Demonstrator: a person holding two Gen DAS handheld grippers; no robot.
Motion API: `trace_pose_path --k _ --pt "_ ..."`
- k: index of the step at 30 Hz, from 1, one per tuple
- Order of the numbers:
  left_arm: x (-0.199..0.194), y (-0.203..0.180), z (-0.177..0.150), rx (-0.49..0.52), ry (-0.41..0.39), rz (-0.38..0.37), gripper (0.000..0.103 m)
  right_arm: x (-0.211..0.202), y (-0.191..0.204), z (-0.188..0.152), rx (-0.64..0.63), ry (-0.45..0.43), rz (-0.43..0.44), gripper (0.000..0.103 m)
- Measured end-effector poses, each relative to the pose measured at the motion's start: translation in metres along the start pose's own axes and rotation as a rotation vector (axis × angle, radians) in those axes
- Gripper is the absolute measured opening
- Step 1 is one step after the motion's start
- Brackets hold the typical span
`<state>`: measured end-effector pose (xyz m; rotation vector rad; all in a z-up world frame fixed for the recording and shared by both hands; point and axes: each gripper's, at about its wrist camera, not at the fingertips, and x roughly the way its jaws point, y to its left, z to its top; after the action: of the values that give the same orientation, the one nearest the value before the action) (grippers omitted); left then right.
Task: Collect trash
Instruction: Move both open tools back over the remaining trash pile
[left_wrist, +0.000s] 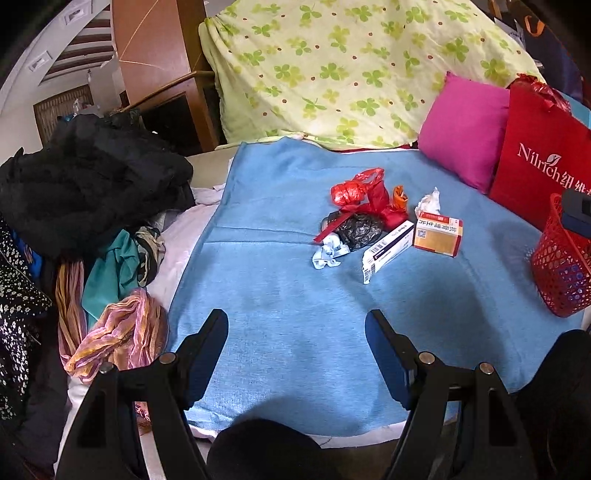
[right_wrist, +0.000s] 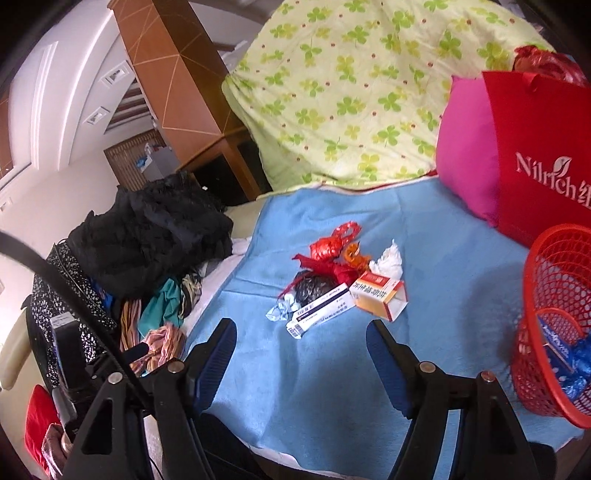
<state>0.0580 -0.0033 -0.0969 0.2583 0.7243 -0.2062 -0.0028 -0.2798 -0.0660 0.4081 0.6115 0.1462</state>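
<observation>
Blue blanket (left_wrist: 280, 295): woven cloth spread over the bed, bare in the near part under both grippers, with its near edge just behind them.
Left gripper (left_wrist: 295, 334): points down and forward over the bare blanket, fingers (left_wrist: 207, 354) spread apart, nothing between them.
Right gripper (right_wrist: 301, 339): also tilted down over the blanket, fingers (right_wrist: 218, 354) apart and empty, their tips short of the trash.
Trash pile (left_wrist: 373, 221): middle of the blanket, ahead of both grippers and apart from them.
Pile contents: long white carton (left_wrist: 386, 247) nearest, orange and white box (left_wrist: 437, 236) just right of it, crumpled pale blue paper (left_wrist: 327, 254) to the left, black crumpled bag (left_wrist: 356, 227) behind the carton, red plastic bags (left_wrist: 364, 195) and a white tissue (left_wrist: 430, 201) at the back.
Red mesh basket (right_wrist: 554, 314): right edge of the blanket, near the right gripper, tilted; blue wrappers (right_wrist: 569, 362) lie inside.
Left side: heap of clothes (left_wrist: 92, 192), black on top with striped scarves (left_wrist: 122, 332) below, lying along the blanket's left edge.
Right rear: red paper bag (left_wrist: 539, 155) standing behind the basket, pink cushion (left_wrist: 465, 129) leaning beside it.
Far end: quilt with green clover print (left_wrist: 351, 70) piled across the head of the bed.
Open room: clear blanket between the fingers and the pile, and between the pile and the basket.
</observation>
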Motion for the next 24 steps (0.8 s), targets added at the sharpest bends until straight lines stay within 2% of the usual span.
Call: trace_pose_path --k 24 --pt "0.038 -0.020 0.010 0.050 0.072 0.008 0.077 0.068 -0.027 0.006 0.017 0.094 -0.006 0.076"
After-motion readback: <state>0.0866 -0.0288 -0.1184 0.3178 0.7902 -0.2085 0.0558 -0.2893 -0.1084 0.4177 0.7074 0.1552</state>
